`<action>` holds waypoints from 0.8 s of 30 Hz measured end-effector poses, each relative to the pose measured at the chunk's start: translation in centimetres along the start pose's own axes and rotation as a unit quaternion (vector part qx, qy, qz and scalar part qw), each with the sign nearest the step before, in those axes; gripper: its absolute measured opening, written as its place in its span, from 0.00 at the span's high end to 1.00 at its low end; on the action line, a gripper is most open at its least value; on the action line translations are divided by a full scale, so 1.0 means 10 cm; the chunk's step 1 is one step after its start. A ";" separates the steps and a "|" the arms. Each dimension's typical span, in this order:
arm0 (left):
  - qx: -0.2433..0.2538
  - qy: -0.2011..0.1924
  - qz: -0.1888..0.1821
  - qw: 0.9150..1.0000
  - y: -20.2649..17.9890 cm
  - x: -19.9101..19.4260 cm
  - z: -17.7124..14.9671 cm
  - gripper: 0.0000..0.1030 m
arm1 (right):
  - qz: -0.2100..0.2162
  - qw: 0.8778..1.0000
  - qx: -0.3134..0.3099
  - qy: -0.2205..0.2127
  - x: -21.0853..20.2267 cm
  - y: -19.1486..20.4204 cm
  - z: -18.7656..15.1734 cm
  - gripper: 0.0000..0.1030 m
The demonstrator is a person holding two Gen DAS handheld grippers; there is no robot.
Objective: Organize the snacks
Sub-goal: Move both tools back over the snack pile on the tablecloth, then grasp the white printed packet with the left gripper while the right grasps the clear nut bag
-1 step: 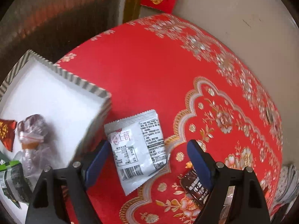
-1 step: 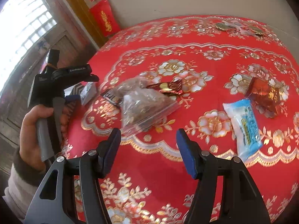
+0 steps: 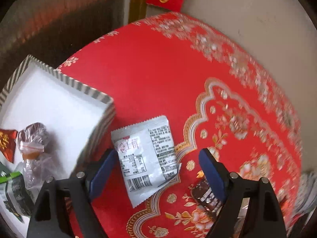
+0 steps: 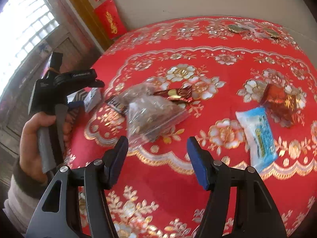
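Left gripper [image 3: 156, 170] released over white packet [image 3: 145, 158] (beside box [image 3: 95, 93] edge); right gripper [image 4: 157, 160] released

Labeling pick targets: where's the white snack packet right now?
Left wrist view: the white snack packet lies flat on the red tablecloth, between the open left claw fingers, just right of the striped tray.

Both wrist views near, sharing tablecloth [image 3: 158, 79].
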State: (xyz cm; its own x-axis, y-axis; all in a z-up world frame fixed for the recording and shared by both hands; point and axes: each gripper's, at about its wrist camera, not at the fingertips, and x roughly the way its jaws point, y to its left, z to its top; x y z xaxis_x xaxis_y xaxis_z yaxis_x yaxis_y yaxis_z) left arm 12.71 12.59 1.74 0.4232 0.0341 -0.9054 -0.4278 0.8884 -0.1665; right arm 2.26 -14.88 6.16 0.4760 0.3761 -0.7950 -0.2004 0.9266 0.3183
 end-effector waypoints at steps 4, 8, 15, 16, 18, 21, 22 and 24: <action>0.023 -0.004 -0.006 1.000 -0.05 -0.01 -0.05 0.14 | -0.023 0.999 -0.043 -0.009 0.09 0.10 0.19 0.38; 0.041 0.010 -0.033 0.999 -0.11 0.00 -0.04 0.21 | -0.037 0.996 -0.078 0.010 0.33 0.21 0.37 0.32; 0.038 0.018 -0.042 0.998 -0.09 -0.01 -0.01 0.19 | -0.028 0.991 -0.120 0.053 0.73 0.34 0.53 0.32; 0.037 0.020 -0.042 0.998 -0.09 0.00 0.01 0.19 | -0.029 0.990 -0.125 0.057 0.76 0.35 0.51 0.32; 0.046 0.020 -0.037 0.998 -0.10 0.00 -0.01 0.19 | -0.032 0.989 -0.133 0.063 0.79 0.37 0.47 0.35; 0.072 0.004 -0.016 0.997 -0.15 -0.01 -0.05 0.46 | -0.034 0.989 -0.135 0.055 0.75 0.34 0.39 0.47; 0.076 0.004 -0.020 0.997 -0.14 -0.02 -0.06 0.45 | -0.029 0.990 -0.131 0.053 0.72 0.32 0.36 0.48; 0.080 0.006 -0.032 0.996 -0.11 -0.03 -0.07 0.45 | -0.025 0.991 -0.123 0.050 0.66 0.29 0.29 0.49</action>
State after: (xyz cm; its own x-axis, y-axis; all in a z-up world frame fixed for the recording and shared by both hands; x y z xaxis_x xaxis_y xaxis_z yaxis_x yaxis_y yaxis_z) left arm 12.44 11.29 1.93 0.4353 -0.0292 -0.8998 -0.2666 0.9505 -0.1598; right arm 7.34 -9.73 3.33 0.4057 0.3165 -0.8574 -0.3877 0.9091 0.1521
